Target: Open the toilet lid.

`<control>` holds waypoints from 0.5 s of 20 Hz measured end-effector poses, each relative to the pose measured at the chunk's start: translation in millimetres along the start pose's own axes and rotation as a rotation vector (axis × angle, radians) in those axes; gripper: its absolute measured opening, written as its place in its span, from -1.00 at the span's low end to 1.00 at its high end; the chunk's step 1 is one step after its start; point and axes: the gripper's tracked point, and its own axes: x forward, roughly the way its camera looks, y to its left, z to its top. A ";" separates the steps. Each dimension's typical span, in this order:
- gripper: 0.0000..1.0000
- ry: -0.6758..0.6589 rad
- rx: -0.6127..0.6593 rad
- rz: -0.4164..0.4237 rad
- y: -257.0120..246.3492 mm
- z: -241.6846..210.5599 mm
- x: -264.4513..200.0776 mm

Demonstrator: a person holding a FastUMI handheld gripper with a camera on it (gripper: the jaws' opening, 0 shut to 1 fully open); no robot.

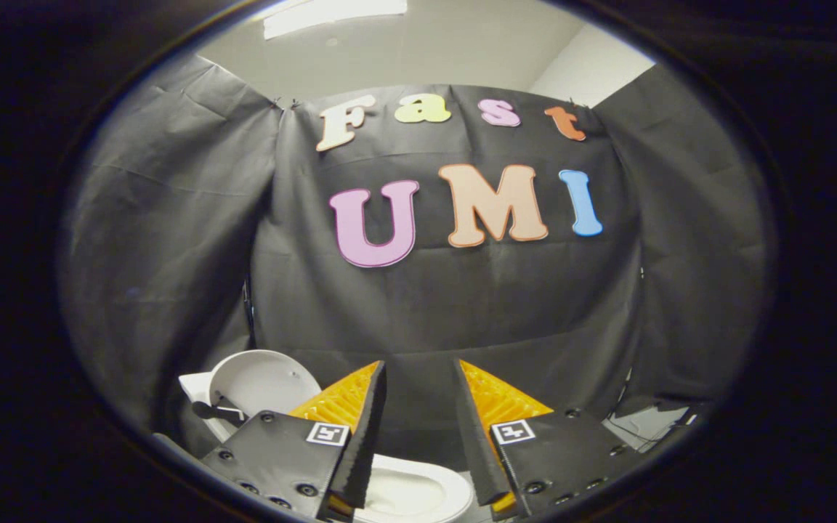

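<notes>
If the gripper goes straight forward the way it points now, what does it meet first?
Probably the black cloth wall. The gripper is open with nothing between its fingers; the raised lid stands off to their left and the bowl lies below. Depth is unclear.

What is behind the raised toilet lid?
Black booth cloth hangs behind the lid. A white tank corner shows beside it; the rest is hidden. The open hand-held gripper holds nothing.

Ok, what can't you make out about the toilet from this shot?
- Toilet bowl: its front is cut off by the lower edge, its sides are hidden behind the fingers of the open gripper.
- Raised lid: its hinge and lower part are hidden behind the left finger.
- Floor: not visible.
</notes>
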 end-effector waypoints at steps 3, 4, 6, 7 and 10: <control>0.14 0.011 -0.048 -0.031 -25.6 -1.0 -11.0; 0.14 0.010 -0.062 -0.024 -29.9 0.0 -16.0; 0.14 0.002 -0.074 -0.004 -36.4 -1.0 -23.1; 0.14 -0.001 -0.075 0.005 -41.5 -2.3 -27.0; 0.14 -0.008 -0.080 -0.016 -63.2 -7.9 -37.6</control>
